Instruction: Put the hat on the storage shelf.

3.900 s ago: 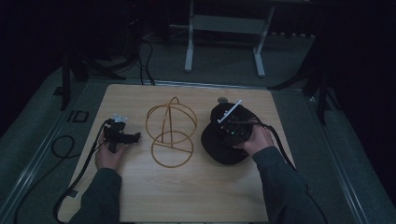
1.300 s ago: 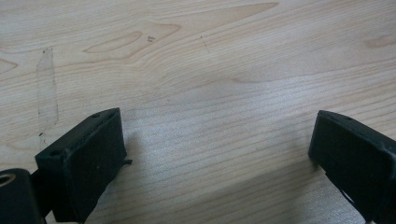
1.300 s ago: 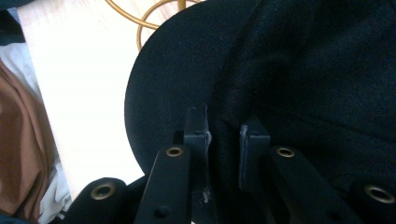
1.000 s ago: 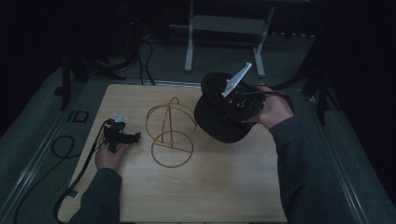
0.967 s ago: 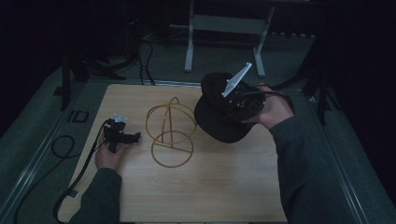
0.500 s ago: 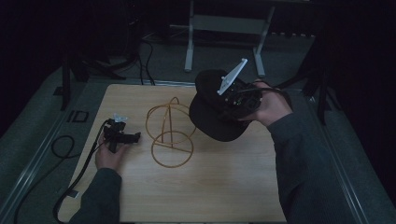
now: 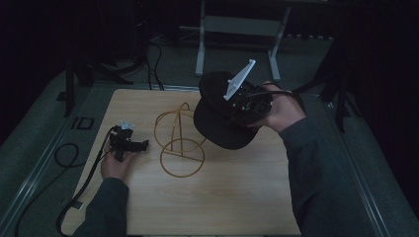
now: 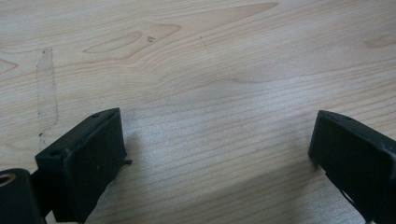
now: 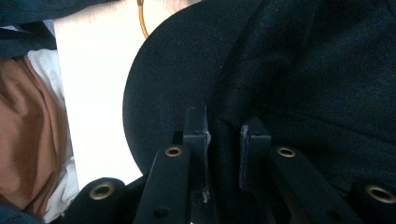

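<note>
Two Tongs, One Load: Cap Carried Toward the Wire Stand

Two tongs are in use, with different duties. The right tongs [image 7: 237,106] are clamped on a black cap [image 7: 220,123], holding it in the air above the counter [image 7: 237,197], just right of the wire stand [image 7: 180,143]. In the right gripper view the jaws sit almost together, with a fold of the cap's fabric [image 9: 223,140] pinched between them near where brim meets crown. That grip point is sensible: cloth is thin, so the jaws must nearly meet to hold it, and the seam gives them a firmer ridge than the soft crown would.

The cap hangs tilted, brim low and toward the stand, crown up by the hand. By my reading, this keeps the open underside facing the stand's domed hoops, so the cap can be lowered over them.

The left tongs [image 7: 129,143] rest on the counter at the left, well apart from the stand. Their jaws stand wide with nothing between them; the left gripper view shows bare wood [image 8: 210,93] in the gap. Parked there, they leave the stand's approach free, yet are near enough to steady its base ring if the cap nudges it.
</note>
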